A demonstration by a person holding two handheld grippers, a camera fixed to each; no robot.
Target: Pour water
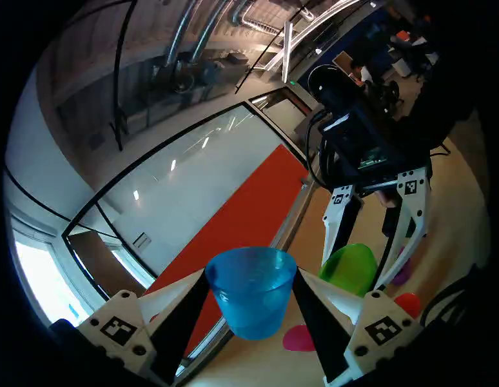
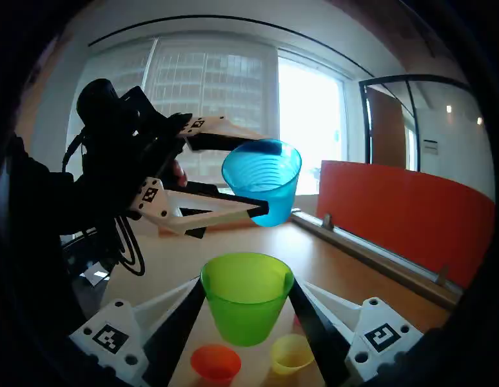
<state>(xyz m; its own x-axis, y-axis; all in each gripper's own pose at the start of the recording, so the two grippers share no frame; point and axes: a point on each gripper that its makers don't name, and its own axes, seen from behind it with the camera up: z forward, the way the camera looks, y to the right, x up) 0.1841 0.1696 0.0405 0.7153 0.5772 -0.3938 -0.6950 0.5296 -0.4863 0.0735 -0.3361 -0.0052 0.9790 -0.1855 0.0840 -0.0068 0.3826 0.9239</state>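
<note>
Left gripper (image 1: 251,284): its two fingers are partly open, and both press on the sides of a blue cup (image 1: 251,298).
Blue cup: clear blue plastic with rings inside. In the right gripper view it is up in the air and tipped, so its mouth faces the camera. It sits higher than the green cup and a bit farther back.
Right gripper (image 2: 247,298): its two fingers are partly open too, and both press on the sides of a green cup (image 2: 246,306).
Green cup: see-through green plastic, held upright above the table, mouth up.
Water: I cannot tell if there is any in either cup.
Cups together: near each other but not touching.
Sleeve (image 2: 43,206): a dark sleeve and a hand hold the left gripper, seen in the right gripper view.
Table (image 2: 178,261): light brown wood, under both cups.
Orange cup (image 2: 215,363): small, standing on the table below the green cup.
Yellow cup (image 2: 291,353): small, on the table just beside the orange cup, not touching it.
Pink cup (image 1: 300,337): on the table below the blue cup, in the left gripper view.
Red panel (image 2: 404,213): stands along the table's far edge.
Window (image 2: 307,122): bright, behind the blue cup.
</note>
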